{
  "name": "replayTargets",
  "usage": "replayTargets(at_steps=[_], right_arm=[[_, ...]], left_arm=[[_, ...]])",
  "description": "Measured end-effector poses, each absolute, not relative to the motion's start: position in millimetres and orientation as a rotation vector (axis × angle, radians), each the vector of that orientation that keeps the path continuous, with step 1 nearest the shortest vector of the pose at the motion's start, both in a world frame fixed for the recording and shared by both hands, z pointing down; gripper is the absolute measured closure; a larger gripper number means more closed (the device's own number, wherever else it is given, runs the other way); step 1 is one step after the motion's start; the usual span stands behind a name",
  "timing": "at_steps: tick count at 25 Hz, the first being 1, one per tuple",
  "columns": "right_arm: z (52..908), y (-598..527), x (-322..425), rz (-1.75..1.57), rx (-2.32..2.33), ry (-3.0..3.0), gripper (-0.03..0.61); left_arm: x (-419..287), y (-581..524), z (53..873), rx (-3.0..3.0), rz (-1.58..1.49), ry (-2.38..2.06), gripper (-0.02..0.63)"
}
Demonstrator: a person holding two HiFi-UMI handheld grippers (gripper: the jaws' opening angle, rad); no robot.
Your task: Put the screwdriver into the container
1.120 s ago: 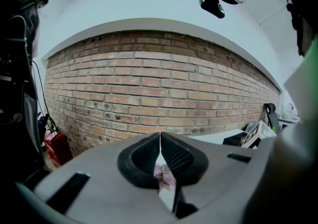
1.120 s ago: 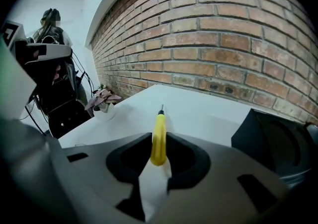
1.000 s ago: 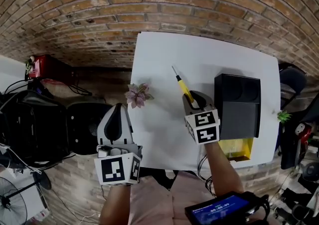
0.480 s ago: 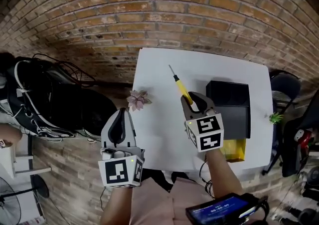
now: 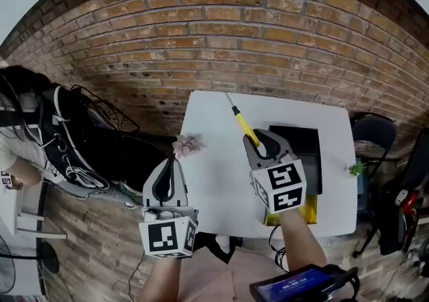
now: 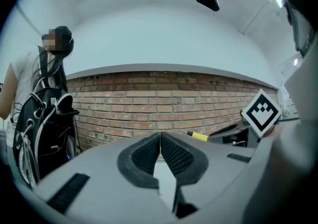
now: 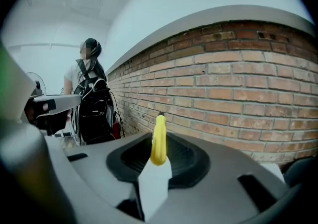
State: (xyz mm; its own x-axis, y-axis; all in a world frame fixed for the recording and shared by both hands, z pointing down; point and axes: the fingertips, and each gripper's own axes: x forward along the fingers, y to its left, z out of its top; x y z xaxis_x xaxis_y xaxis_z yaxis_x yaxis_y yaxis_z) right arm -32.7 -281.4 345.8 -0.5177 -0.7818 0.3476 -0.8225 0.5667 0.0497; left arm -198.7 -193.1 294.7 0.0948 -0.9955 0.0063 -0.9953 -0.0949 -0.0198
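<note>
Yellow plastic, the handle of the screwdriver (image 5: 245, 125), is pinched between the jaws of the right gripper (image 5: 257, 140). In the right gripper view the handle (image 7: 158, 138) sits centred between the two pads, and its metal shaft points away from the person, toward the far edge of the tabletop (image 5: 214, 180). The tool seems lifted free of the white surface, so I judge that the carry to the container (image 5: 308, 153) is the step in hand.

This black container stands on the right half of the tabletop, nearer the right edge than the left, just beside the right gripper in the head view. Its inside is dark, and I cannot tell how deep it is.

To do the step well, the right hand should go sideways toward the right edge until the whole tool is over the opening. Because the grip is only on the rear of the handle, the long shaft can swing, so a slow move is better. Then the tip should be turned down and lowered past the rim without touching the wall. The jaws should part only when most of the tool is inside, or it may fall on the rim and roll off.

The left gripper (image 5: 173, 162) is clenched on nothing (image 6: 160, 141), near the left edge beside a small plant (image 5: 188, 143). It is best kept there, out of the way.
</note>
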Motion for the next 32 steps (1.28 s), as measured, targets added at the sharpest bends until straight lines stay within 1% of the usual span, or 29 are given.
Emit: replayTargets(at_steps=[10, 24, 32], right_arm=[[336.7, -243.2, -27.7, 0.136, 1.258, -2.495, 0.489], [319.6, -167.2, -43.1, 0.088, 1.335, -2.462, 0.489], [320.6, -116.3, -29.3, 0.082, 1.375, -2.431, 0.489]], left_arm=[[-190.6, -149.2, 288.9, -2.269, -0.017, 2.151, 0.6], [-219.7, -75.9, 275.5, -2.281, 0.036, 2.097, 0.6], [-208.3, -35.3, 276.7, -2.336, 0.057, 2.038, 0.6]])
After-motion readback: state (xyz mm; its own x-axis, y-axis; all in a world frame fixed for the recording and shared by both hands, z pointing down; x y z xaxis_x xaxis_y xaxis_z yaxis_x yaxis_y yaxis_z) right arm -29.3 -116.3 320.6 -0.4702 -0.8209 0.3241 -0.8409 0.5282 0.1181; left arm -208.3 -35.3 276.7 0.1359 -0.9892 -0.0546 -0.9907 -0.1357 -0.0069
